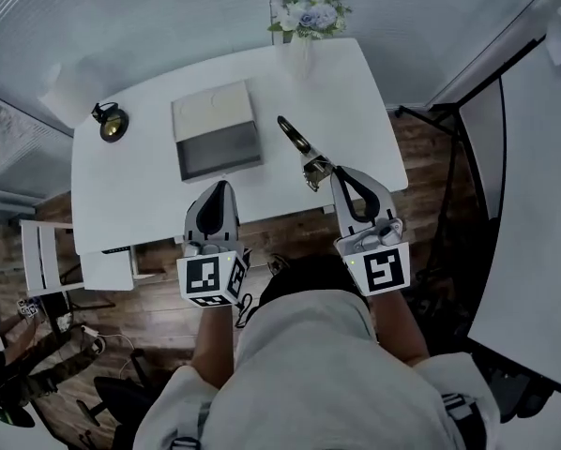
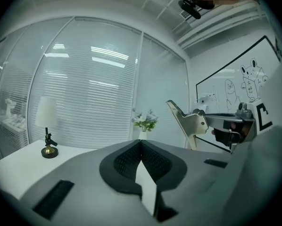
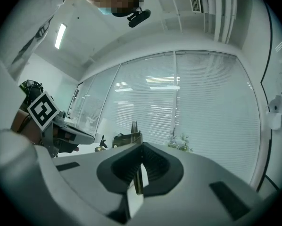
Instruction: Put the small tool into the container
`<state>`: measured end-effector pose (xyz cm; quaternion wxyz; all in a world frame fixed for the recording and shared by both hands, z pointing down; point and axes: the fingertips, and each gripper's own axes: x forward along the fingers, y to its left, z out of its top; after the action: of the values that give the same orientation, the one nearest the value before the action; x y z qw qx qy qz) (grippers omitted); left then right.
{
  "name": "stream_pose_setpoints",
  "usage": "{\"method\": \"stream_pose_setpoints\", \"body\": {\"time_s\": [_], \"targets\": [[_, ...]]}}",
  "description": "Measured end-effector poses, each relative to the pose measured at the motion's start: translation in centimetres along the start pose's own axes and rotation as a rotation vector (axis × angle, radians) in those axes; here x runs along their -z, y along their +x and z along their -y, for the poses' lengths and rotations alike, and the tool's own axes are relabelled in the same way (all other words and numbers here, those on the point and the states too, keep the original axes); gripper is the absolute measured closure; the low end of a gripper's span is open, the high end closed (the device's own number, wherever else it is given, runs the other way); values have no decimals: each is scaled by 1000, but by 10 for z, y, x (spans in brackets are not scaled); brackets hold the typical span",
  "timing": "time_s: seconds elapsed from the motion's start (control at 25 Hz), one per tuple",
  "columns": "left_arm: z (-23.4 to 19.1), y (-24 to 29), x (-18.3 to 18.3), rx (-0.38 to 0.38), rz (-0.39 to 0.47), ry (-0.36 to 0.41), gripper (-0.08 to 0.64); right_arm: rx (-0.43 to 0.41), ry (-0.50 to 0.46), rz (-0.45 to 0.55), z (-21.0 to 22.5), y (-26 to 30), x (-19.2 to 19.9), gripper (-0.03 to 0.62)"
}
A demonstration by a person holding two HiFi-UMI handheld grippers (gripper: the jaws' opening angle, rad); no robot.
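Observation:
The small tool [image 1: 300,145], a metal clip-like piece with a dark handle, sticks out over the front of the white table [image 1: 356,101], with my right gripper [image 1: 338,177] shut on its near end. In the right gripper view the tool [image 3: 129,136] rises just beyond the closed jaws of the right gripper [image 3: 142,148]. The container [image 1: 218,130], an open shallow box with a grey inside and a pale lid, lies at the table's middle. My left gripper [image 1: 220,188] is shut and empty, just in front of the container. The left gripper [image 2: 141,143] also sees the held tool [image 2: 190,122] off to its right.
A small brass lamp [image 1: 111,123] stands at the table's left. A vase of flowers [image 1: 308,15] is at the far edge. A white chair [image 1: 48,256] sits to the left on the wood floor, and a whiteboard [image 1: 543,195] stands at the right.

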<state>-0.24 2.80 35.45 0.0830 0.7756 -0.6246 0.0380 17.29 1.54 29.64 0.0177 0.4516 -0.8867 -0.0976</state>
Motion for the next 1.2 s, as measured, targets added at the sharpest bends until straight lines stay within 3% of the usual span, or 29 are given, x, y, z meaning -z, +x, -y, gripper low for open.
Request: {"method": "stream_pose_setpoints", "body": {"time_s": [0.16,0.4,0.6,0.84,1.2], "targets": [[-11,23,7,9,-26,-21,537,-36,-20,-33,-2,26,9,566],[-33,65,29,-46,-83,-42,537,-113,2,-71,9,74,41,566],[-50,102,44,-91,-142,-52,537,-205,13,-87,18,123,70,566],[-71,129,69,-173,-208,-91,537,-354,-37,-165,17,167,111,566],[-118,123,107,-265,-275,-148,537,-515,-118,-270,-34,201,152,566]]}}
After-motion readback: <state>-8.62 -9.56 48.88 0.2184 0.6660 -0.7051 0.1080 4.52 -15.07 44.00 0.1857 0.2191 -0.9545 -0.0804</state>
